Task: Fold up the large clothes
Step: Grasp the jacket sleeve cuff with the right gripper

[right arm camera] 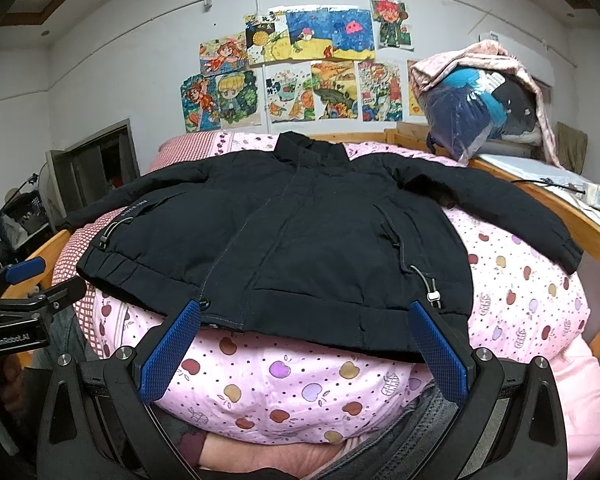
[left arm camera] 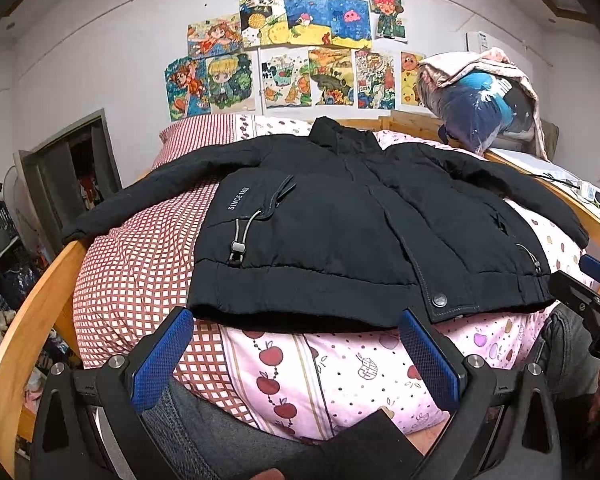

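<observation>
Black padded jacket [left arm camera: 340, 224] spread flat, front up, on a bed, both grippers poised at its hem.

The jacket lies on the pink apple-print quilt [left arm camera: 340, 380], sleeves out to both sides, collar toward the wall of children's drawings [left arm camera: 292, 60]. The left gripper [left arm camera: 296, 356] and right gripper [right arm camera: 308, 348] both stand spread wide, grasping nothing, just short of the hem.

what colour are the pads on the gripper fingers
Blue, with a fine textured grid, on black frames. The left gripper's pads show it best in the left wrist view.
</observation>
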The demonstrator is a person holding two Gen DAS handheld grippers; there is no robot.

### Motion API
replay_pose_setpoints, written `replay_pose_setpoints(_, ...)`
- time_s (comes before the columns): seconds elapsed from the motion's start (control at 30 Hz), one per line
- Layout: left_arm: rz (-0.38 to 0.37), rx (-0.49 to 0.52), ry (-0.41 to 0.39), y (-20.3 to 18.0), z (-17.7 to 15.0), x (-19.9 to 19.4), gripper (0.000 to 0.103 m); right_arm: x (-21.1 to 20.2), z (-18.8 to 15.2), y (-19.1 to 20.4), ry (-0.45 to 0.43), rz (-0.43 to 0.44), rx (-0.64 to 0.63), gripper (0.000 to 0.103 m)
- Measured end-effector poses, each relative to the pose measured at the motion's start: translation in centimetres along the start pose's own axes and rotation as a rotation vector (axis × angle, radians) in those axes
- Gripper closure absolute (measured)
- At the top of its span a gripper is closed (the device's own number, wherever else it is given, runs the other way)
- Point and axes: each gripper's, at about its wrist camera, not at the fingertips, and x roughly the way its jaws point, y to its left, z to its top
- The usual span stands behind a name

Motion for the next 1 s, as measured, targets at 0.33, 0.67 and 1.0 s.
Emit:
replay_pose_setpoints(0.33, 0.031, 0.006, 0.038, 0.3, 2.6, 2.6, 0.000, 2.2, 1.5, 0.4, 0.038, -0.093, -0.020, 0.001)
replay_pose_setpoints(0.67, 0.033, 0.062, 0.064, -0.5, 6.4, 6.4, 0.000, 3.6, 5.2, -1.2, 0.039, -0.255, -0.035, 0.001)
replay_pose_setpoints(1.0, 0.036, 0.046, 0.088, -0.6, 10.4, 10.8, 0.000, 6.3, 8.9, -5.9, -0.043, -0.258, 0.045, 0.001)
